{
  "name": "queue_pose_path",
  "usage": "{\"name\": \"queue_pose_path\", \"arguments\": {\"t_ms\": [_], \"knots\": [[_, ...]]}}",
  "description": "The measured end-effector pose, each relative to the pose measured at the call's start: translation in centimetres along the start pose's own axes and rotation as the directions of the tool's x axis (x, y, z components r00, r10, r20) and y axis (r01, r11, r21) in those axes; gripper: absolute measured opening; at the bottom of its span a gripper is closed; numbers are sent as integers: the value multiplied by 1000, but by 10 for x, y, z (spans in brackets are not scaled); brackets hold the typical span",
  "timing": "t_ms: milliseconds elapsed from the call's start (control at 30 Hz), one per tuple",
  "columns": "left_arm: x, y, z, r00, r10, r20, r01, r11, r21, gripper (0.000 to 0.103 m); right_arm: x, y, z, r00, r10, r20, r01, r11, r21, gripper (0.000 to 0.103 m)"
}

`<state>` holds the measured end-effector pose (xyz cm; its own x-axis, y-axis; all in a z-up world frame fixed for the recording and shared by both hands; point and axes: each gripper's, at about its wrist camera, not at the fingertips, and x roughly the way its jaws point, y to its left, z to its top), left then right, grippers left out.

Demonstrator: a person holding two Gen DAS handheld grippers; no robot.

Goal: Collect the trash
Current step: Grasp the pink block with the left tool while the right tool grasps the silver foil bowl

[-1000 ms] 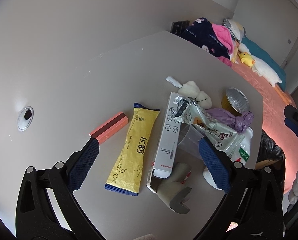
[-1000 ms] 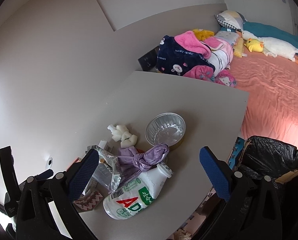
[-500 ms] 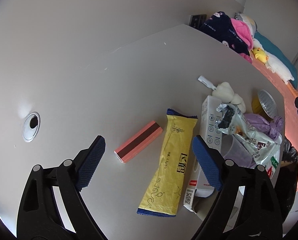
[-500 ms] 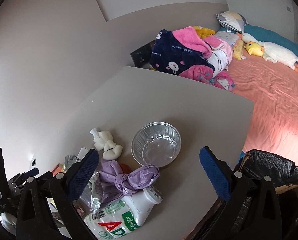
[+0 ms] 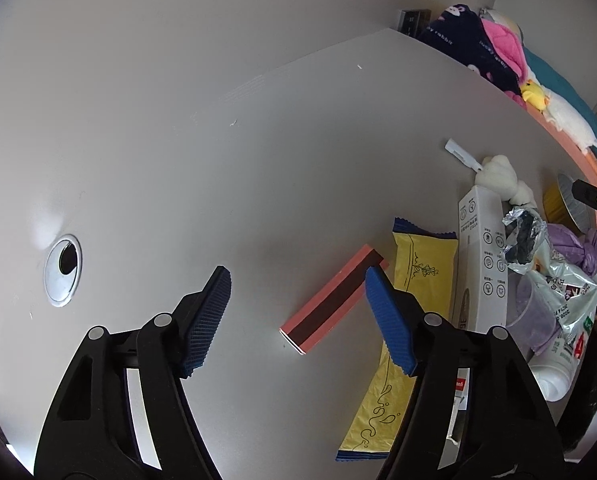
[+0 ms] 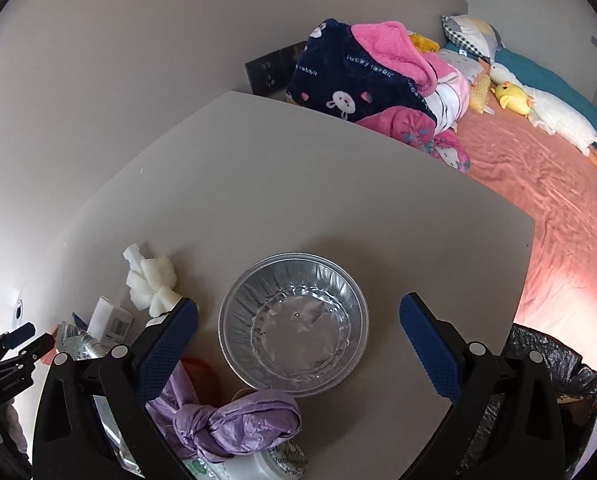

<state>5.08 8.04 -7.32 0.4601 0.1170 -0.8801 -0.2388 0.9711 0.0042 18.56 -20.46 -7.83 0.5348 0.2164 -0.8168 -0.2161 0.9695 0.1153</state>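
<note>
Left gripper (image 5: 298,300) over the grey table (image 5: 298,140), jaws part-open, just narrowed, empty; pink box (image 5: 332,300) lying beside the right pad. Right gripper (image 6: 298,340) wide open, astride the foil bowl (image 6: 294,326), not yet touching. Best lowered squarely, closed gently on the rim; bin bag (image 6: 554,376) near.
</note>
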Motion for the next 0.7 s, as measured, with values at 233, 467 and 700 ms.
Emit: {"name": "queue_pose_path", "arguments": {"t_ms": [233, 467, 700], "knots": [[-2, 6, -1, 1000, 7, -3, -7, 999, 49, 68, 23, 6, 1, 998, -41, -55, 39, 998, -39, 100], [5, -11, -9, 999, 3, -33, 2, 990, 142, 68, 37, 9, -2, 992, -66, -103, 60, 996, -61, 98], [12, -11, -8, 999, -31, -36, 36, 987, 156, 55, 40, 7, 4, 989, -95, -114, 87, 994, -74, 82]]}}
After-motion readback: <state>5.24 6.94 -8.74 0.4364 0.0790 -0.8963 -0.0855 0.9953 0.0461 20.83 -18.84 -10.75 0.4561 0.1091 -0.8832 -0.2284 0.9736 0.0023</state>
